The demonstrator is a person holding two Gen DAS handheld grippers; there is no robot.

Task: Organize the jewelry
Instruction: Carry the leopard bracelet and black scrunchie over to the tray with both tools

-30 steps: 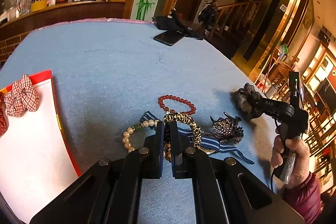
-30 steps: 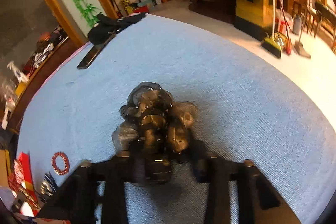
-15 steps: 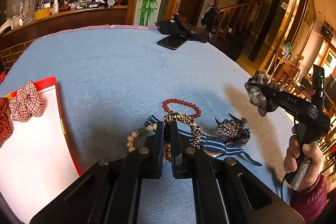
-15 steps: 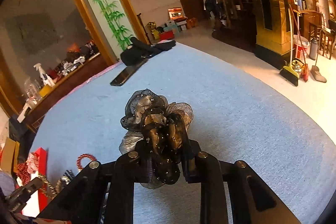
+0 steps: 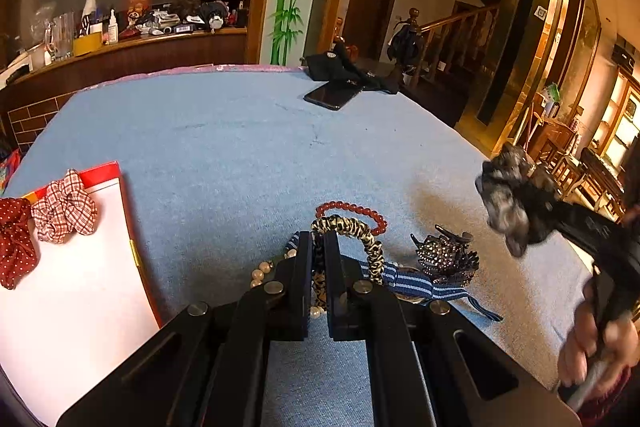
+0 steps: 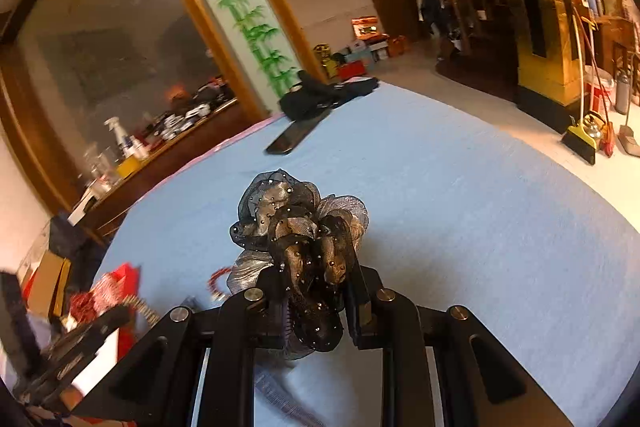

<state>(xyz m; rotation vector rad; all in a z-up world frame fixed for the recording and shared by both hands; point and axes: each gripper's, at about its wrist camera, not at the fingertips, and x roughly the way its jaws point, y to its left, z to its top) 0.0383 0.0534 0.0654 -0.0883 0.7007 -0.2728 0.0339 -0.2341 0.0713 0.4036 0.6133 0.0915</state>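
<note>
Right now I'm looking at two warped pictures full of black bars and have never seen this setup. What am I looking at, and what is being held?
No robot arm here: a person holds a two-finger gripper in each hand, each carrying a wide-angle camera looking along its fingers. The black bars are those fingers.

Left wrist view: the left gripper is shut on a leopard-print hair tie. On the blue tablecloth lie a red bead bracelet, a pale bead bracelet, a striped ribbon and a rhinestone claw clip. Two scrunchies sit on a white tray with a red rim.

Right wrist view: the right gripper is shut on a dark mesh scrunchie, held above the cloth. A phone lies farther off.
</note>
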